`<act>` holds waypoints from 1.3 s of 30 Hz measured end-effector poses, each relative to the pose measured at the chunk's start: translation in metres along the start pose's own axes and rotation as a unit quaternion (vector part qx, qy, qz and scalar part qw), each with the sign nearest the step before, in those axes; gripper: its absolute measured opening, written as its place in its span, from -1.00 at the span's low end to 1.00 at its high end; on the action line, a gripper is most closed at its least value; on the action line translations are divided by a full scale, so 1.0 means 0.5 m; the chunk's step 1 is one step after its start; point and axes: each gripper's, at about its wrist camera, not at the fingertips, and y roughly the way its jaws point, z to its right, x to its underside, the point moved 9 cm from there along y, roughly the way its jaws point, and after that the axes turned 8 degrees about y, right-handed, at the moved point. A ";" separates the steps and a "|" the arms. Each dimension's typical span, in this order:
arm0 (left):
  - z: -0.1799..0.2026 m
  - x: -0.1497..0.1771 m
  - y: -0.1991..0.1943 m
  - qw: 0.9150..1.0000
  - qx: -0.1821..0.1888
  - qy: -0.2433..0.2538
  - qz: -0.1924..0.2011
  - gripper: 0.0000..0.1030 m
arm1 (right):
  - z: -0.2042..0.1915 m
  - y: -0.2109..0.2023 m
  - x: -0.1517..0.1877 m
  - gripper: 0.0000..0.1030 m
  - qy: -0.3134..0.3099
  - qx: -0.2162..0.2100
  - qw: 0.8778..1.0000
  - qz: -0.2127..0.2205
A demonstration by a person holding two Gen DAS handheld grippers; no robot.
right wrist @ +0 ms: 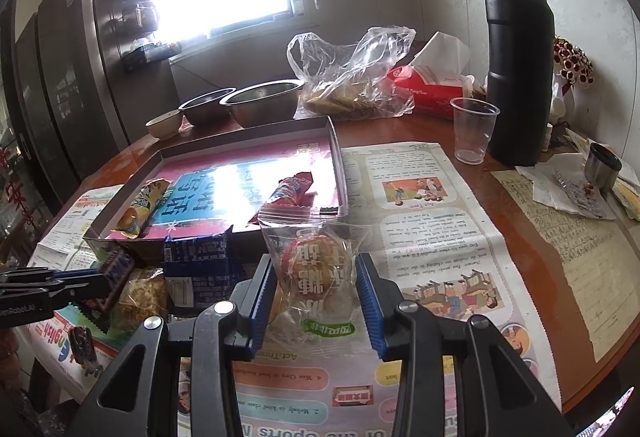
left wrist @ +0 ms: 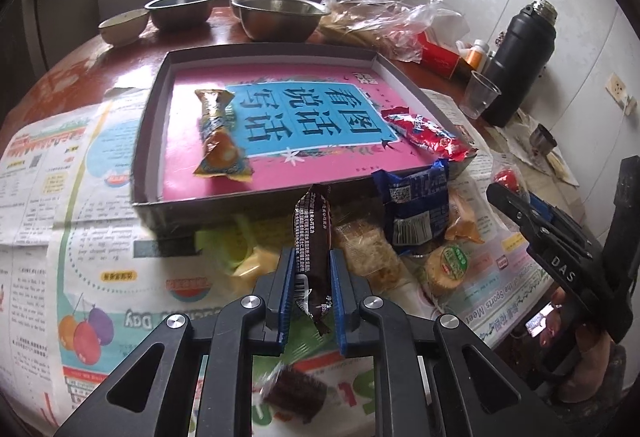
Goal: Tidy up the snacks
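Left gripper point(left wrist: 311, 279) has its blue pads clamped on a long dark brown snack bar wrapper point(left wrist: 313, 237), sticking up toward the shallow grey cardboard box point(left wrist: 152, 117) with the pink-and-blue printed bottom. Inside it: an orange-yellow snack packet point(left wrist: 219, 137) and a red one point(left wrist: 428, 135).

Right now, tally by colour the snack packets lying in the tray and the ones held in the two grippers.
Yellow-orange packet: 1
Red packet: 1
Dark brown bar: 1
Clear-wrapped biscuit: 1
Total: 4
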 end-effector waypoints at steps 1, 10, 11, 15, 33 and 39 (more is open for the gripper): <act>-0.001 -0.001 0.000 1.000 0.000 -0.001 0.000 -0.67 | -0.001 0.000 0.000 -0.21 0.000 -0.001 1.000 0.000; -0.009 -0.043 -0.046 0.999 0.002 -0.002 0.035 -0.68 | -0.016 -0.017 -0.020 -0.21 0.002 -0.012 1.000 0.015; -0.010 -0.047 -0.049 0.999 0.001 -0.001 0.038 -0.68 | -0.020 -0.019 -0.021 -0.21 0.000 -0.013 1.000 0.016; -0.012 -0.058 -0.053 0.999 0.002 -0.003 0.045 -0.68 | -0.027 -0.022 -0.024 -0.21 -0.002 -0.016 1.000 0.018; -0.037 -0.129 -0.023 0.998 0.018 -0.020 0.062 -0.67 | -0.071 0.016 -0.039 -0.21 -0.016 -0.024 1.000 0.011; -0.043 -0.151 -0.001 0.997 0.028 -0.028 0.061 -0.67 | -0.084 0.033 -0.056 -0.21 -0.024 -0.025 0.999 0.012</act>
